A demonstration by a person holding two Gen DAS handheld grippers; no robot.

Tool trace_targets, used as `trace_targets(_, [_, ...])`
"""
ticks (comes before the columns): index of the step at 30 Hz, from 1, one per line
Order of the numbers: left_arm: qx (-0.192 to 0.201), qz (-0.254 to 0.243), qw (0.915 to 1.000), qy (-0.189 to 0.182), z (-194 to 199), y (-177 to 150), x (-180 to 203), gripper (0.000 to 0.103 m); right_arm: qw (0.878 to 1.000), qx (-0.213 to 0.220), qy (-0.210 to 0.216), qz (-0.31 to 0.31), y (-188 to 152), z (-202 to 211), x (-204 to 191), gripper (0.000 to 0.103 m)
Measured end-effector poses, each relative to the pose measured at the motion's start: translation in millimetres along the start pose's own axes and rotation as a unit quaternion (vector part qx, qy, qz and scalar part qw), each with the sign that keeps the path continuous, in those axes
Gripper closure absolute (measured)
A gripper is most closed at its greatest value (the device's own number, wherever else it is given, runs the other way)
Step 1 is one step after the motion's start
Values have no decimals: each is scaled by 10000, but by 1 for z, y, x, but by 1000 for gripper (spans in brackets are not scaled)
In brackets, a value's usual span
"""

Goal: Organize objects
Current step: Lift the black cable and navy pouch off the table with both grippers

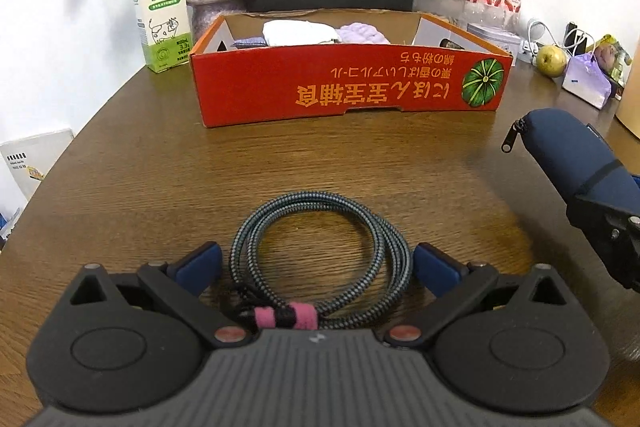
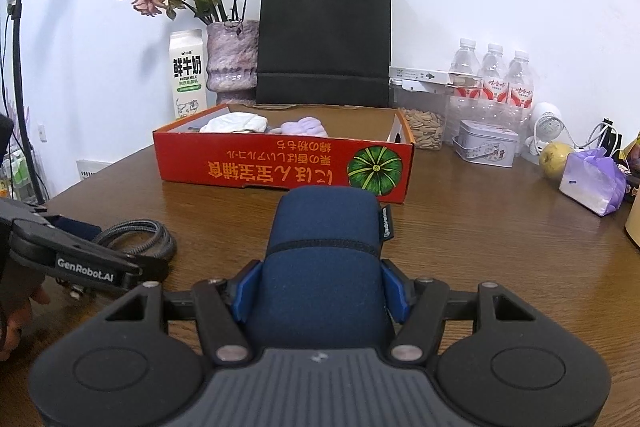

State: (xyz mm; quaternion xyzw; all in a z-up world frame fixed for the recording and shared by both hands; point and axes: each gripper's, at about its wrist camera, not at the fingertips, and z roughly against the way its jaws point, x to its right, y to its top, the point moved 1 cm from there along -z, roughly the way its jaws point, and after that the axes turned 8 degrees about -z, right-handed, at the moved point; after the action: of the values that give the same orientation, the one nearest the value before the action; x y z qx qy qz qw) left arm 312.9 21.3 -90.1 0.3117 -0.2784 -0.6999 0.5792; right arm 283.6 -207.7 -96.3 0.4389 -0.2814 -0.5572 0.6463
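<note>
Straddling the coiled cable [image 1: 320,259], the left tool [image 1: 320,265] stands wide open, one blue pad on each side of the loop and neither pressing it. The cable lies flat on the near part of the desk [image 1: 360,163], well short of the red box [image 1: 348,83] at the far side.

It looks light and limp: a braided cord wound into several turns, held together only by a pink strap [image 1: 286,315] at the near edge. Squeezed across its width, the ring will probably fold into an oval rather than resist, and loose turns could slide apart. A safer hold seems to be at or close beside the strap, where the turns are bundled tight.

To the right, the right tool [image 2: 320,293] is closed halfway on a navy zip pouch [image 2: 324,267], pads pressing its two sides near its near end. The pouch looks soft-skinned yet plump, so it bulges between the pads; its far end juts out unsupported and may droop.

The box already holds a white cloth [image 1: 298,33] and a lilac one [image 1: 362,35].
</note>
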Motion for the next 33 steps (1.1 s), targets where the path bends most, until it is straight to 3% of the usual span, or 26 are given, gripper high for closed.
trace_targets(7, [-92, -102, 9998, -127, 2, 1, 1, 0, 10000, 12, -1, 1, 0, 1, 0, 42])
trace_targets(10, [-8, -67, 10000, -43, 6, 0, 3, 10, 10000, 33, -6, 9, 0, 1, 0, 42])
trace_targets(14, [37, -68, 9999, 107, 10, -1, 9, 13, 10000, 60, -12, 17, -1, 2, -2, 42])
trace_targets(33, [692, 258, 9959, 521, 48, 4, 36, 14, 9994, 324, -24, -99, 6, 14, -2, 42])
